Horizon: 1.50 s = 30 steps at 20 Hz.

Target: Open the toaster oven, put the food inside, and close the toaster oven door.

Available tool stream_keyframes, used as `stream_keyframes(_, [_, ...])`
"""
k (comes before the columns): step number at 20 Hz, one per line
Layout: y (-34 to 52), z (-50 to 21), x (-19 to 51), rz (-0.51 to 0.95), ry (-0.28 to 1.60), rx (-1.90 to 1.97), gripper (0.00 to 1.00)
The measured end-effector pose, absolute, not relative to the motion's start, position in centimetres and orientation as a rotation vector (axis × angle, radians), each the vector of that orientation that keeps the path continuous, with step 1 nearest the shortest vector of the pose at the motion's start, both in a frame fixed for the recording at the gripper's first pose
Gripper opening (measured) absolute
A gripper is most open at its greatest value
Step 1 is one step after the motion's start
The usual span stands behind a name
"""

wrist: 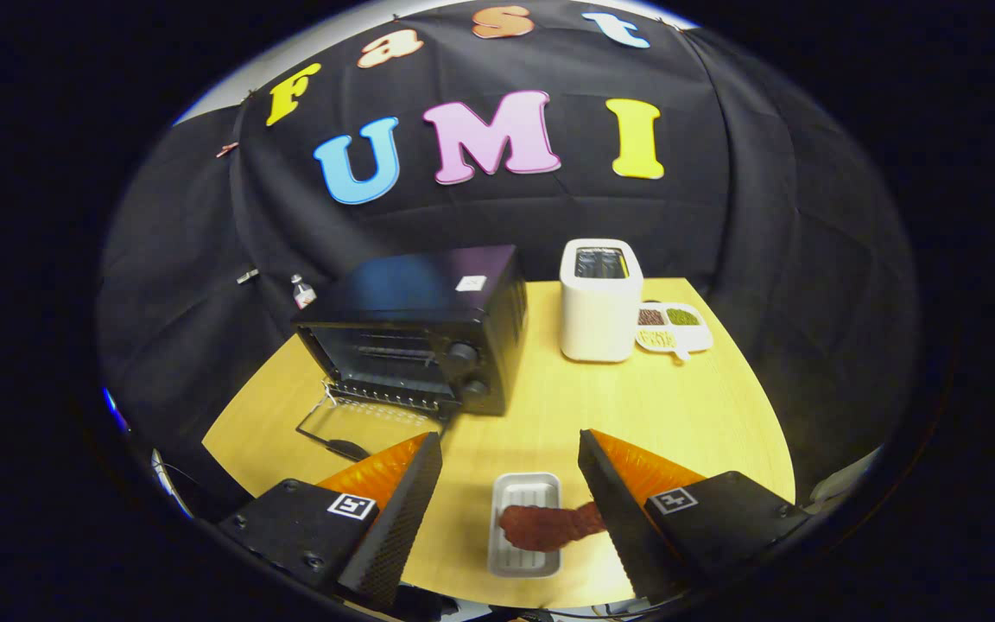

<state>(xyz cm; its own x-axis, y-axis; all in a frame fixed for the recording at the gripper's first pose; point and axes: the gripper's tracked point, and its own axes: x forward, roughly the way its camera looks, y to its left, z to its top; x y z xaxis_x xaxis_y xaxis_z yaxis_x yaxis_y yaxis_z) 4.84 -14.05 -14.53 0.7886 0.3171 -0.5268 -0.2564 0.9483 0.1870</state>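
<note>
Already the toaster oven [415,333] stands with its glass door [359,428] folded down onto the table [679,415], so loading and closing remain. The gripper [510,453] is spread wide and grasps nothing; the reddish food [545,527] lies across a small white tray [525,492] between its fingers, apparently untouched.

We find no words or numbers that we can read on the objects.

We see one square black-and-white coded marker [351,505] on the block behind the left finger of the gripper [510,439], and a second marker [673,498] on the block behind the right finger. The fingers stand wide apart and grip nothing. On the top of the black toaster oven [428,337] we see a small white sticker [471,282], whose print is too small for us to make out.
</note>
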Motion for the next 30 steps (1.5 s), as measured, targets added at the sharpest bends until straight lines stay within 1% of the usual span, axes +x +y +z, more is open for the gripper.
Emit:
stream_keyframes(2, [-16.5,-16.5,5.0,0.304,0.634,0.132,0.98])
stream_keyframes(5, [-18.4,-19.6,4.2,0.338,0.731,0.161,0.99])
stream_keyframes(9, [-18.2,-24.0,2.8,0.419,0.887,0.286,0.99])
stream_keyframes(11, [-18.1,-25.8,2.0,0.426,0.961,0.340,0.99])
stream_keyframes(15, [-17.6,-27.1,2.2,0.431,0.996,0.413,0.96])
stream_keyframes(18, [-16.9,-27.1,2.5,0.455,1.001,0.450,0.70])
stream_keyframes(19, [-16.9,-27.2,2.7,0.453,1.005,0.458,0.66])
stream_keyframes(20, [-17.0,-27.3,2.9,0.455,1.007,0.470,0.53])
stream_keyframes(21, [-16.9,-27.2,2.9,0.461,1.013,0.492,0.50])
stream_keyframes(23, [-17.3,-27.6,3.1,0.448,1.022,0.495,0.50])
stream_keyframes(25, [-17.5,-27.7,2.7,0.445,1.048,0.530,0.27])
stream_keyframes(27, [-17.4,-27.5,2.8,0.446,1.052,0.593,0.25])
stream_keyframes(28, [-17.3,-27.2,2.9,0.438,1.051,0.617,0.20])
stream_keyframes(30, [-17.5,-26.9,2.7,0.435,1.050,0.616,0.15])
